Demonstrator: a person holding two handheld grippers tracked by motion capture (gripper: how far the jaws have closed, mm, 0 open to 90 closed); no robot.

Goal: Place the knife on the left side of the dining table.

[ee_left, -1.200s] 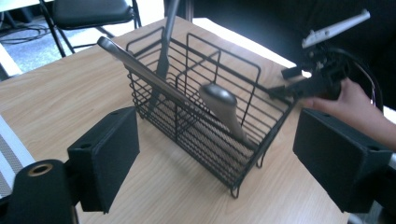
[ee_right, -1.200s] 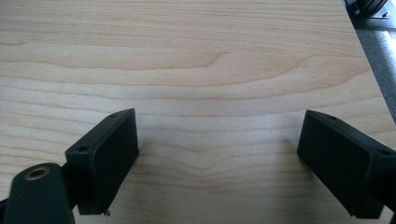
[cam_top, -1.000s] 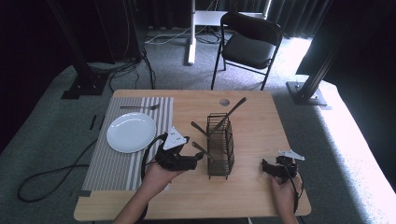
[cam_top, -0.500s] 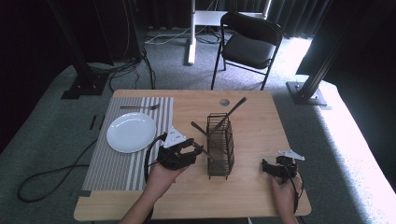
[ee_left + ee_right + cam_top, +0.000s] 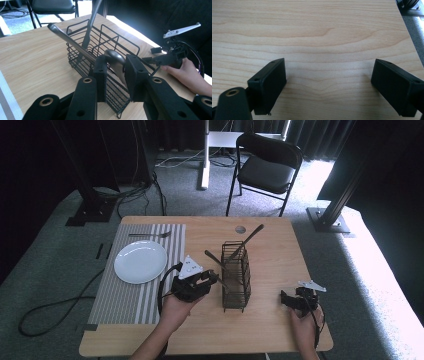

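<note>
Left tongs point(image 5: 115, 72) have just been closing on a metal utensil point(image 5: 75, 42) leaning from the wire caddy point(image 5: 236, 272); lift-out pending. Right tongs point(image 5: 328, 87) wide open, empty, idle on the bench point(image 5: 280, 245).

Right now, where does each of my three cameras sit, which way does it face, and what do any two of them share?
High view: above the person's side, looking forward and down on the light wooden table; both forearms show.
Left gripper view: rides the left claw, facing the black wire cutlery basket; its pads have just been closing around the grey metal utensil handle.
Right gripper view: rides the right claw, looking down at bare wood, jaws wide apart.
Shared: the high and left gripper views both show the basket.
</note>
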